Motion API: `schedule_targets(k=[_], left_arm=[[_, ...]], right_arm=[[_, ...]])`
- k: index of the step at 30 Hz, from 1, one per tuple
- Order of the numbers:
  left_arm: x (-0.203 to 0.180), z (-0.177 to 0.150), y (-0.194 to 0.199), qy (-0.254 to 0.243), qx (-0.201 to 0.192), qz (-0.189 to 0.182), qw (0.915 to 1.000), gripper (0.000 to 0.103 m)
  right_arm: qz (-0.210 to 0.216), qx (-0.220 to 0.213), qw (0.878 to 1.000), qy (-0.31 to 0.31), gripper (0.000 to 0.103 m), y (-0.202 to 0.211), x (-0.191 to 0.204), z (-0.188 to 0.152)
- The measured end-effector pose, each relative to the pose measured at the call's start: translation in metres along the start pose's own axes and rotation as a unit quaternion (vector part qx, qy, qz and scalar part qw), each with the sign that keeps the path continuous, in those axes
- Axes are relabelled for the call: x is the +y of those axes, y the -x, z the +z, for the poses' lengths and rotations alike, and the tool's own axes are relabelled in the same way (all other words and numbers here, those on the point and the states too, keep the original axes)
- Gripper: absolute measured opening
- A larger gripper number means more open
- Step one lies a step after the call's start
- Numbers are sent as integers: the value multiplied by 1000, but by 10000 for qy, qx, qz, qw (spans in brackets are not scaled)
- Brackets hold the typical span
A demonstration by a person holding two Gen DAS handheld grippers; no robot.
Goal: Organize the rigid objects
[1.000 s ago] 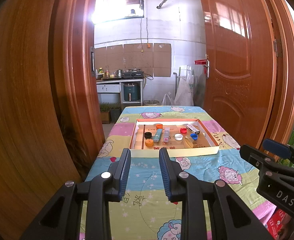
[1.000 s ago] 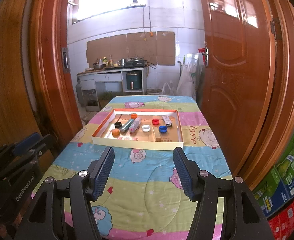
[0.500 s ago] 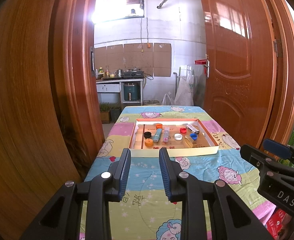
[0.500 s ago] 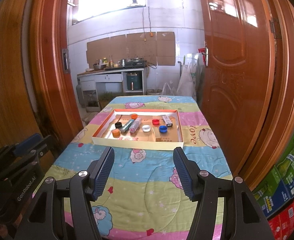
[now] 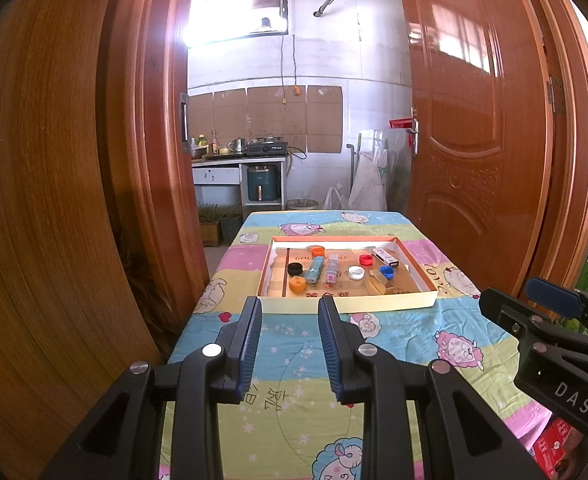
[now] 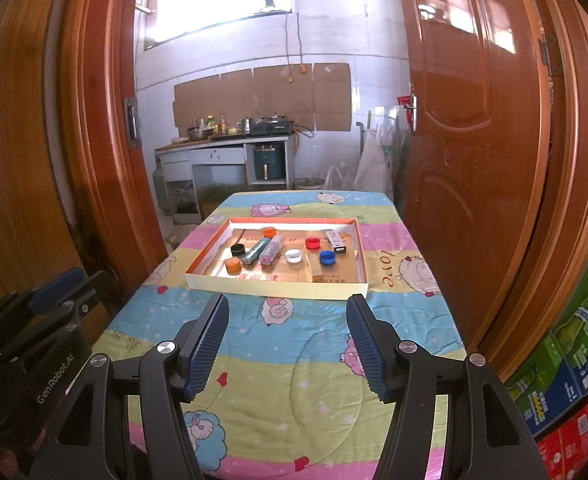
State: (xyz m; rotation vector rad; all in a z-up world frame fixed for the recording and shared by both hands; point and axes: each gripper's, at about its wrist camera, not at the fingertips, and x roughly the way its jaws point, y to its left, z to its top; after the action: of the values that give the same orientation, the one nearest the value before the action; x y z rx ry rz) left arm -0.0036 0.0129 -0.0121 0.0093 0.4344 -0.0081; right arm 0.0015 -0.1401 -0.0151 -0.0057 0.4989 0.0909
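A shallow cardboard tray [image 5: 348, 303] [image 6: 278, 289] lies on the far half of a table with a cartoon-sheep cloth [image 5: 294, 360]. In it are several bottle caps: black [image 5: 295, 269], orange [image 5: 297, 284], white [image 5: 356, 272], red [image 5: 366, 259], blue [image 5: 387, 271]. A teal tube [image 5: 315, 269], a clear tube [image 5: 332, 267] and a small white box [image 5: 385, 256] lie among them. My left gripper [image 5: 290, 312] hovers over the near cloth, its jaws narrowly apart with nothing between. My right gripper [image 6: 286, 312] stands wide open and empty, well short of the tray.
Wooden door panels [image 5: 54, 200] [image 6: 474, 140] flank the table closely on both sides. Stacked cartons [image 6: 574, 340] sit low at the right. A kitchen counter [image 6: 222, 140] with pots stands beyond the table's far end.
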Motion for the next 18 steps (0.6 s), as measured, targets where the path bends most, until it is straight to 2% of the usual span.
schedule_targets(k=[18], left_arm=[[-1,-1,0,1,18,-20,10000,29]], right_arm=[[5,-6,10000,-3,63,0,0,0]])
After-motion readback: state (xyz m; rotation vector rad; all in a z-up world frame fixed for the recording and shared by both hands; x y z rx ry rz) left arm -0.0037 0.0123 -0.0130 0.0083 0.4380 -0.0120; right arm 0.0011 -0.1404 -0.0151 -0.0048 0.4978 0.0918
